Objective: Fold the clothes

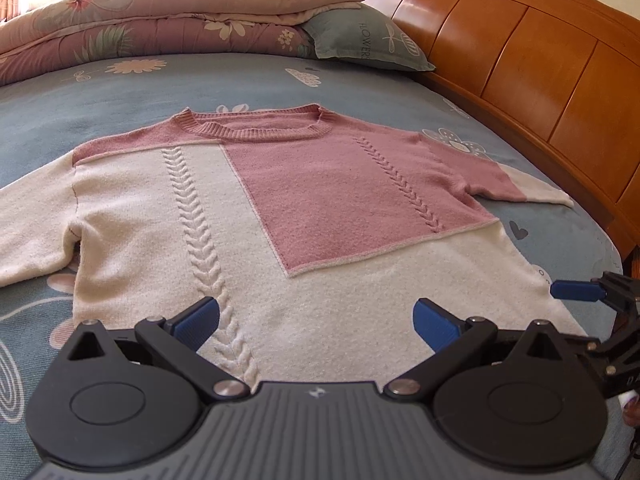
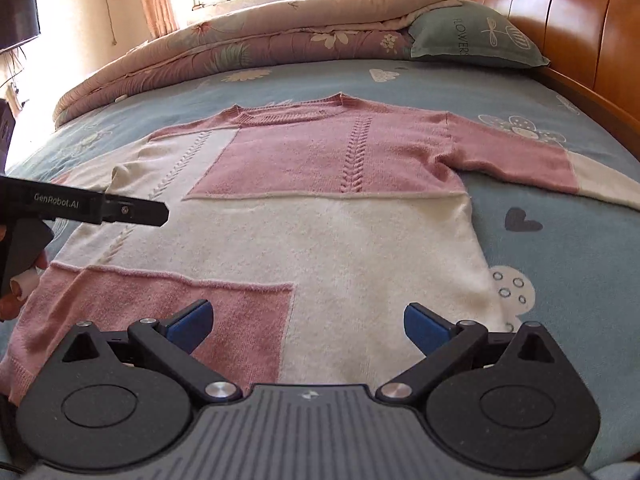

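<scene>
Both grippers, my left [image 1: 316, 322] and my right [image 2: 306, 324], hang empty with jaws spread wide over the hem end of the sweater [image 1: 280, 208], which lies flat on the bed [image 1: 120, 92], collar away from me, sleeves out sideways, each nearest its own-side gripper.

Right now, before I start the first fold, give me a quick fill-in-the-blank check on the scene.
1. The sweater lies spread flat on the ____.
2. Both the left gripper and the right gripper have their jaws ____.
3. The sweater is white and ____.
4. Beside the wooden headboard, the pillow bears the printed word ____.

Missing words: bed; open; pink; FLOWERS
</scene>
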Action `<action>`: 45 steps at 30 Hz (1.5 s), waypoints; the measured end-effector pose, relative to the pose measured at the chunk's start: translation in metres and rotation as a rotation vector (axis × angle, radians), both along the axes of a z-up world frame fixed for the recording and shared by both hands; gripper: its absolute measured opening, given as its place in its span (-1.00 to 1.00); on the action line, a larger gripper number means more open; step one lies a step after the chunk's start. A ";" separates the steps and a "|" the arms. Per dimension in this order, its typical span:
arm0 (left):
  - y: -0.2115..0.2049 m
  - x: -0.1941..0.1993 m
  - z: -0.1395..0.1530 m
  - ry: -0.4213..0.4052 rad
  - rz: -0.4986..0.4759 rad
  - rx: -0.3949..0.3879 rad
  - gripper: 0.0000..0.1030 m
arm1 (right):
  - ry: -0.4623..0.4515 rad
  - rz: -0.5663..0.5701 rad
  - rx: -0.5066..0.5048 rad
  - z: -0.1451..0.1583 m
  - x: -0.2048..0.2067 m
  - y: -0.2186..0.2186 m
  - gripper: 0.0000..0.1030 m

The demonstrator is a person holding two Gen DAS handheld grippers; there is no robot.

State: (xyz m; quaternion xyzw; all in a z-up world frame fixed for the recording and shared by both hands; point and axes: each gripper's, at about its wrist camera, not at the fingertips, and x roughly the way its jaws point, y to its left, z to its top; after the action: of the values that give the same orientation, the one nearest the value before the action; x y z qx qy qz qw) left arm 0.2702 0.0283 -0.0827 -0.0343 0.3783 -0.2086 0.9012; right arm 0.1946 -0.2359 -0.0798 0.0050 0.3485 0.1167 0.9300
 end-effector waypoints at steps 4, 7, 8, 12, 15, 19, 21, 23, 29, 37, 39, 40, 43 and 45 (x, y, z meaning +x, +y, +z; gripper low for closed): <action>0.011 0.004 0.005 -0.011 0.033 -0.021 0.99 | -0.038 -0.012 0.017 0.009 0.060 -0.015 1.00; 0.018 0.010 0.004 -0.009 0.061 -0.016 0.99 | -0.011 -0.034 0.145 0.001 0.104 -0.029 1.00; 0.020 0.012 0.003 -0.005 0.067 -0.020 0.99 | 0.006 -0.040 0.189 -0.005 0.117 -0.032 1.00; 0.024 0.020 -0.002 0.023 0.085 -0.031 0.99 | 0.077 -0.086 0.199 -0.033 0.143 -0.035 1.00; 0.024 0.020 -0.003 0.029 0.077 -0.030 0.99 | 0.012 -0.072 -0.005 -0.041 0.133 -0.032 1.00; 0.021 0.017 -0.003 0.022 0.065 -0.024 0.99 | 0.022 -0.068 0.008 -0.030 0.125 -0.037 1.00; 0.019 0.016 -0.003 0.021 0.061 -0.021 0.99 | 0.023 -0.053 0.045 -0.018 0.114 -0.033 1.00; 0.017 0.015 -0.003 0.022 0.055 -0.018 0.99 | 0.026 0.001 0.090 -0.008 0.100 -0.027 1.00; 0.009 0.009 -0.002 0.014 0.026 -0.003 0.99 | 0.153 -0.014 0.065 -0.026 0.063 -0.022 1.00; 0.004 0.003 -0.001 0.011 0.003 -0.002 0.99 | 0.177 -0.079 0.075 -0.021 -0.014 -0.042 1.00; 0.002 0.001 -0.002 0.013 -0.001 0.001 0.99 | 0.147 -0.073 0.087 -0.013 -0.028 -0.039 1.00; 0.002 0.001 -0.003 0.014 -0.003 0.003 0.99 | 0.131 -0.061 0.092 -0.011 -0.034 -0.036 1.00; -0.001 -0.002 -0.004 0.016 -0.009 0.007 0.99 | 0.135 -0.039 0.091 -0.015 -0.043 -0.025 1.00; -0.003 -0.004 -0.004 0.015 -0.020 0.012 0.99 | 0.161 -0.038 0.076 -0.025 -0.050 -0.019 1.00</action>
State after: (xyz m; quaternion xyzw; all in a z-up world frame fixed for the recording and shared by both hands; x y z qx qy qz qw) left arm 0.2666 0.0256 -0.0869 -0.0265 0.3865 -0.2150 0.8965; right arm 0.1449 -0.2551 -0.1051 0.0562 0.4174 0.1111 0.9001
